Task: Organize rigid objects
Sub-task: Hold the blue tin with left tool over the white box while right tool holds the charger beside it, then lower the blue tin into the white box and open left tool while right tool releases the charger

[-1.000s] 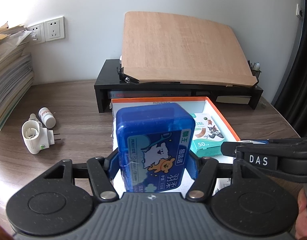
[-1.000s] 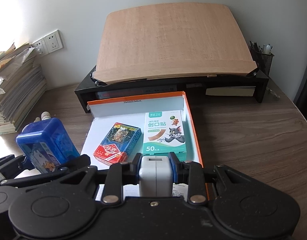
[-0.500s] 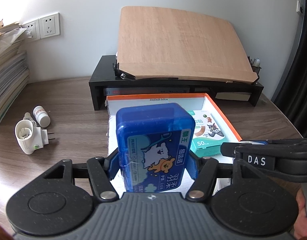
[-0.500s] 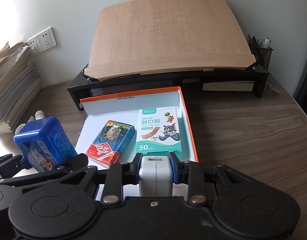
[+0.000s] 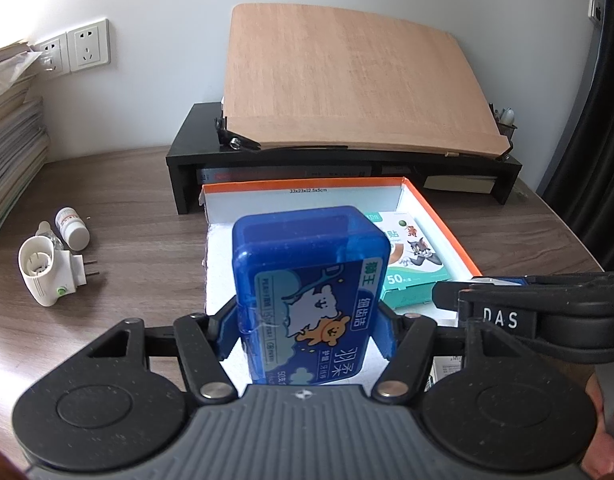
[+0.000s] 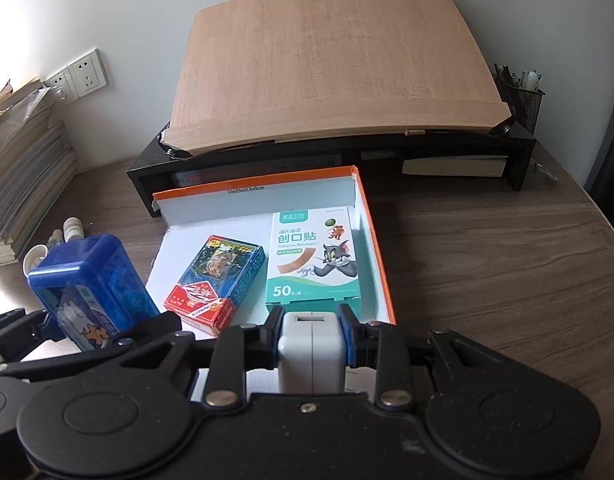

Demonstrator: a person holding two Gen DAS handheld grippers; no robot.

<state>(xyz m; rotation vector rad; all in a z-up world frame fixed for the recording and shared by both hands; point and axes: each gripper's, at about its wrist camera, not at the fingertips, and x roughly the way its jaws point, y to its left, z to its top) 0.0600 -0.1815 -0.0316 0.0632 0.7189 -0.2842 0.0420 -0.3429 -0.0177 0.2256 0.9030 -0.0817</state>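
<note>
My left gripper (image 5: pixel 307 320) is shut on a blue plastic floss box (image 5: pixel 311 280) and holds it over the near left part of the orange-rimmed white tray (image 5: pixel 439 216). The blue box also shows in the right wrist view (image 6: pixel 87 276). My right gripper (image 6: pixel 311 332) is shut on a white charger block (image 6: pixel 311 352) at the tray's (image 6: pixel 371 232) near edge. In the tray lie a card pack (image 6: pixel 215 276) and a teal bandage box (image 6: pixel 313 256), also seen in the left wrist view (image 5: pixel 411 264).
A white plug-in device (image 5: pixel 47 272) and a small white bottle (image 5: pixel 71 228) lie on the wooden desk to the left. A black monitor stand (image 6: pixel 467 152) with a tilted wooden board (image 6: pixel 327 64) is behind the tray. Stacked papers (image 6: pixel 23 160) stand far left, a pen holder (image 6: pixel 523 96) far right.
Both grippers have moved forward toward the tray, still holding their objects. The tray and the items in it have not moved.
</note>
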